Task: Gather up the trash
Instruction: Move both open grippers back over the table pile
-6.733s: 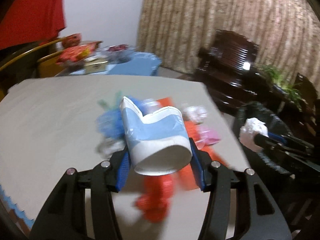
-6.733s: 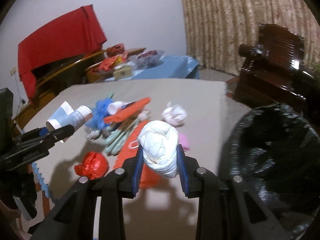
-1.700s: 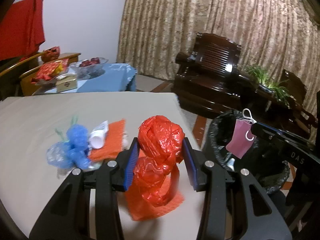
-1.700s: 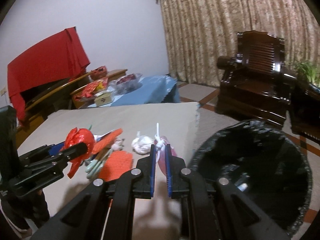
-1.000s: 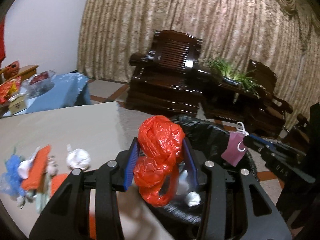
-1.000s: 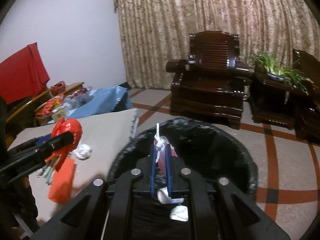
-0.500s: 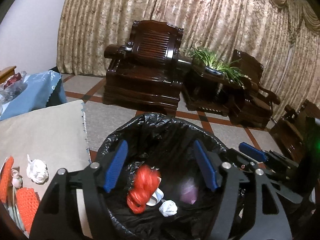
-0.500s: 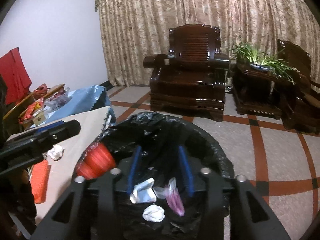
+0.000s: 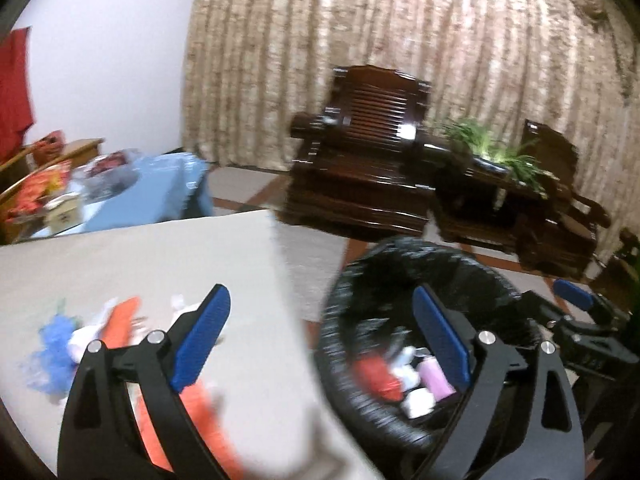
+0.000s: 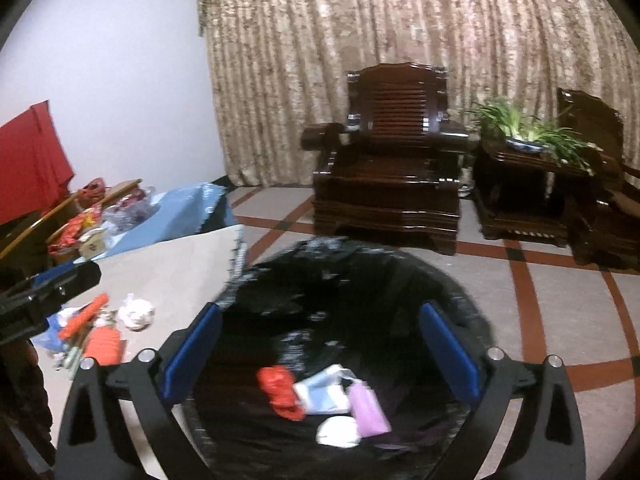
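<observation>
With both tools spread wide and empty, the right gripper (image 10: 320, 352) hangs over the black-lined bin (image 10: 452, 284), its jaws having just opened. The left gripper (image 9: 320, 336), jaws likewise just opened, straddles the table (image 9: 140, 252) edge and the bin's near rim. Down in the bin lie a red bag (image 10: 280, 392), a blue-and-white cup (image 10: 324, 396), a pink mask (image 10: 368, 410) and a white wad (image 10: 338, 432). On the table a white wad (image 10: 136, 312) sits beside a blurred heap of orange and blue scraps (image 10: 88, 332).
</observation>
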A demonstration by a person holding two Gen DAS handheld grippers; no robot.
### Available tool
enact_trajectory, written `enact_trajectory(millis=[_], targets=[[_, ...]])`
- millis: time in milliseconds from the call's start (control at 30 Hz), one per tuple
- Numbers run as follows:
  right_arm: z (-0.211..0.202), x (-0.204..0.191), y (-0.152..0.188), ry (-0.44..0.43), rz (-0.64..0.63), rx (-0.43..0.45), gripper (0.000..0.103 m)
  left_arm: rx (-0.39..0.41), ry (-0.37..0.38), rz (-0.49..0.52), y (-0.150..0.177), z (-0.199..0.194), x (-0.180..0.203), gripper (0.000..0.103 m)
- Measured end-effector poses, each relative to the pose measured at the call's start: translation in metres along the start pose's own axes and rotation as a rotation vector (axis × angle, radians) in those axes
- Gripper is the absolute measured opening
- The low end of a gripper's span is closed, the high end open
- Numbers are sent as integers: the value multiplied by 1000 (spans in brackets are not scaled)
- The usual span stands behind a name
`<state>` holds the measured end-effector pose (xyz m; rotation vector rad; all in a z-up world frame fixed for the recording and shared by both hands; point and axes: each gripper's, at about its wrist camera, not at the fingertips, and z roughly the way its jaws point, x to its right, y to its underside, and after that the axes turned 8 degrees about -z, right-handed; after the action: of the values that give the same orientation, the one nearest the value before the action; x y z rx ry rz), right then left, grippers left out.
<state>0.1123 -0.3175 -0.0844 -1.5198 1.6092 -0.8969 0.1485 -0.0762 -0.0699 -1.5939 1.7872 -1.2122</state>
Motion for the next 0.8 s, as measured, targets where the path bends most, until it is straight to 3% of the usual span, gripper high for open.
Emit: enact_trajectory(millis=[267,600,800], targets=[[12,-94,1,-167,-92,-18,97,37,-181,-22,11,-44,-85,90],[25,-190,21,-317,-222,-46,97,14,-300,-112,37,-67,-155,90],[43,-216,39,-343,-245,-99,97,7,-354,-122,54,-73,-183,90]])
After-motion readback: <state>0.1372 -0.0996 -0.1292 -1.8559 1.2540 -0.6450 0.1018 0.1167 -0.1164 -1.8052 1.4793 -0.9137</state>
